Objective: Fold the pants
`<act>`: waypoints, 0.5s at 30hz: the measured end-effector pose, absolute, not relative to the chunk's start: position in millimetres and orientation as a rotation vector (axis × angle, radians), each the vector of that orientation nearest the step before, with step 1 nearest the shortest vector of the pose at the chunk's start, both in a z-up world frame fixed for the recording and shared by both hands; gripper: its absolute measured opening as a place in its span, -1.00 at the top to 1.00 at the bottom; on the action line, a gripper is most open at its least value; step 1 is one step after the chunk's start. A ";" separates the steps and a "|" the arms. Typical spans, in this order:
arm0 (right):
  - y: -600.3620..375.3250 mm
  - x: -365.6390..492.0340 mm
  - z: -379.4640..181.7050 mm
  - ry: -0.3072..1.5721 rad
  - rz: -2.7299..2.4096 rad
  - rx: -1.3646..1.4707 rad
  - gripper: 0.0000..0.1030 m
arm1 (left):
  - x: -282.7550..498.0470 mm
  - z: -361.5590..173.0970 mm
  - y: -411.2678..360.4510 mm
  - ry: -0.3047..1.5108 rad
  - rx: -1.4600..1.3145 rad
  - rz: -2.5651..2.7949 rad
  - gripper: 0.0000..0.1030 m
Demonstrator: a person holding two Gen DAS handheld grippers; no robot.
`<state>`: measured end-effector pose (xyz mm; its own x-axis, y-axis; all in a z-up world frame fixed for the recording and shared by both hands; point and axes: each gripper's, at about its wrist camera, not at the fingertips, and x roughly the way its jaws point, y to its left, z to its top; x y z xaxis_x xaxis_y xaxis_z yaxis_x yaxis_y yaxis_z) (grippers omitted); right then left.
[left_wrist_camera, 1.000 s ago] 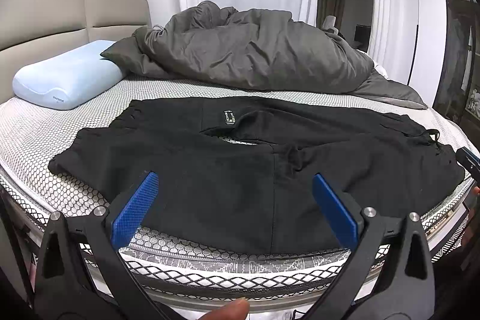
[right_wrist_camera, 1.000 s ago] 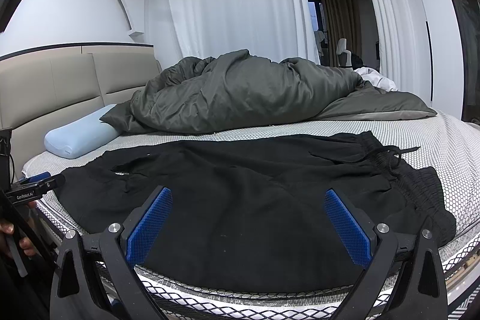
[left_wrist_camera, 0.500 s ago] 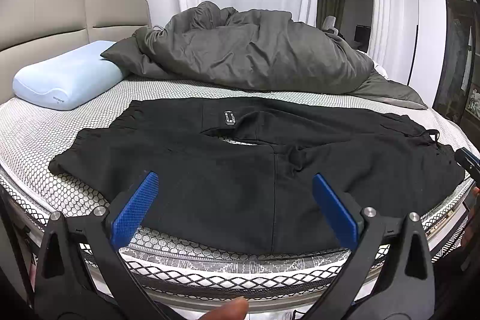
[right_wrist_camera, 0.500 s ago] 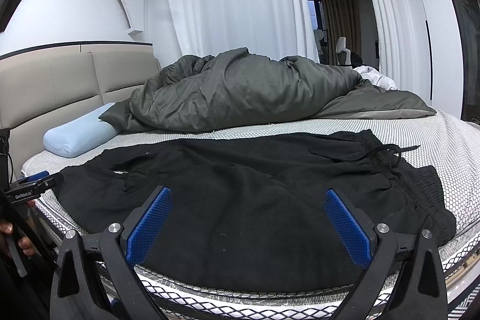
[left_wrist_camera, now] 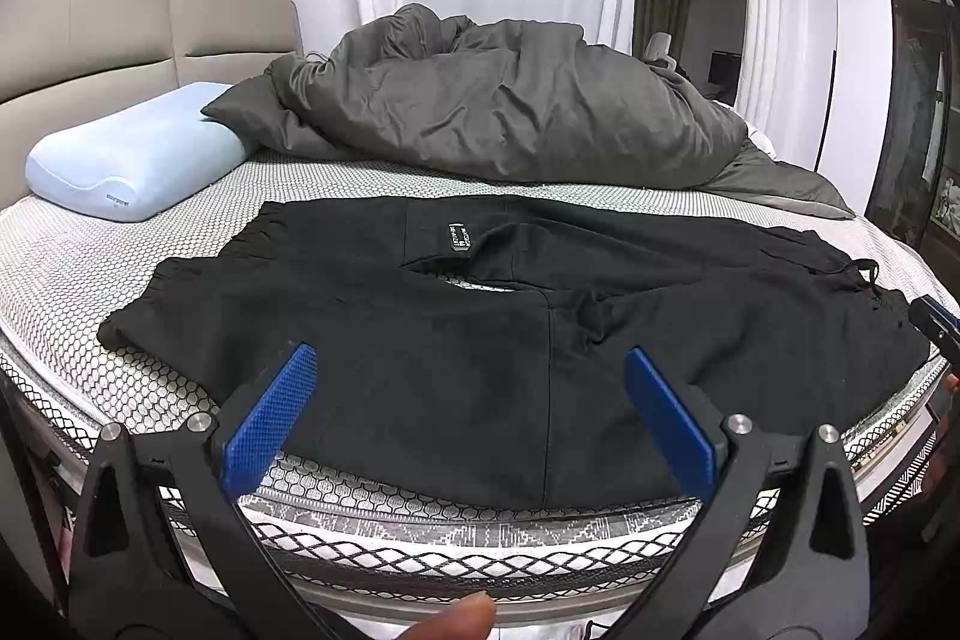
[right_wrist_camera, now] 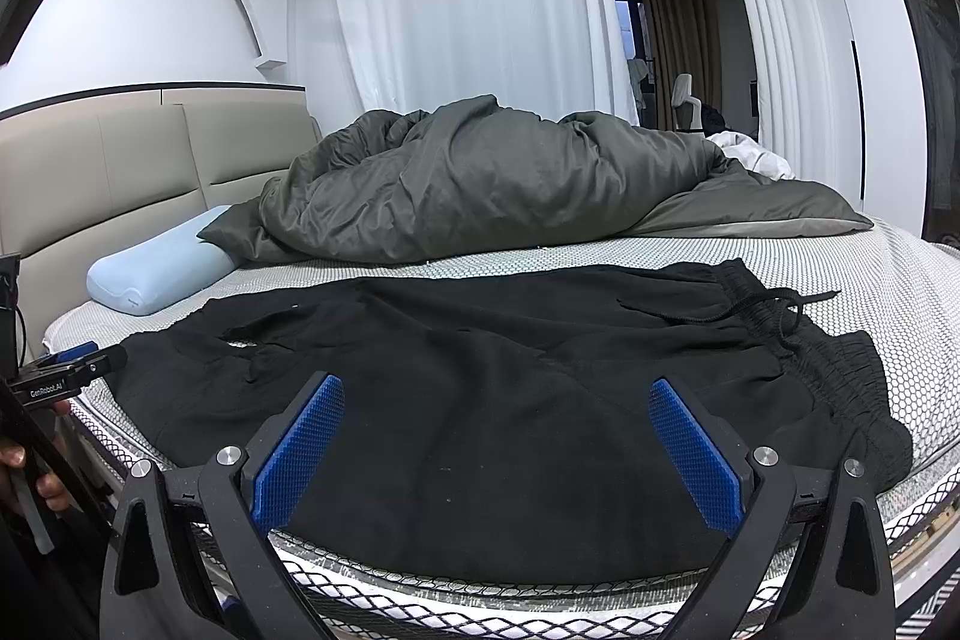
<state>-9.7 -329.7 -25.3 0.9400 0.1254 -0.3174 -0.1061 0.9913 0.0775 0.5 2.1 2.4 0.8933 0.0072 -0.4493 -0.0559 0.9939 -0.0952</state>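
Observation:
Black pants [left_wrist_camera: 480,334] lie spread flat across the near part of the bed, leg cuffs to the left, elastic waistband with drawstring [right_wrist_camera: 774,310] to the right. My left gripper [left_wrist_camera: 465,370] is open and empty, held just short of the pants' near edge. My right gripper [right_wrist_camera: 495,406] is open and empty, also at the near edge, closer to the waistband end [right_wrist_camera: 840,382]. The pants fill the middle of the right wrist view [right_wrist_camera: 510,388]. Each gripper shows at the edge of the other's view.
A crumpled dark grey duvet [left_wrist_camera: 510,100] is piled behind the pants. A light blue pillow [left_wrist_camera: 132,160] lies at the back left by the beige headboard [left_wrist_camera: 120,22]. The mattress edge [left_wrist_camera: 480,538] with its mesh border runs just below the grippers.
Both grippers stay open and nearly still; the views shift only very slightly. The pants have not moved.

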 end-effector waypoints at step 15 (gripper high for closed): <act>-333.5 -13.4 -27.1 0.335 0.115 0.068 -1.00 | -0.3 2.4 2.1 0.463 -0.104 0.032 -0.98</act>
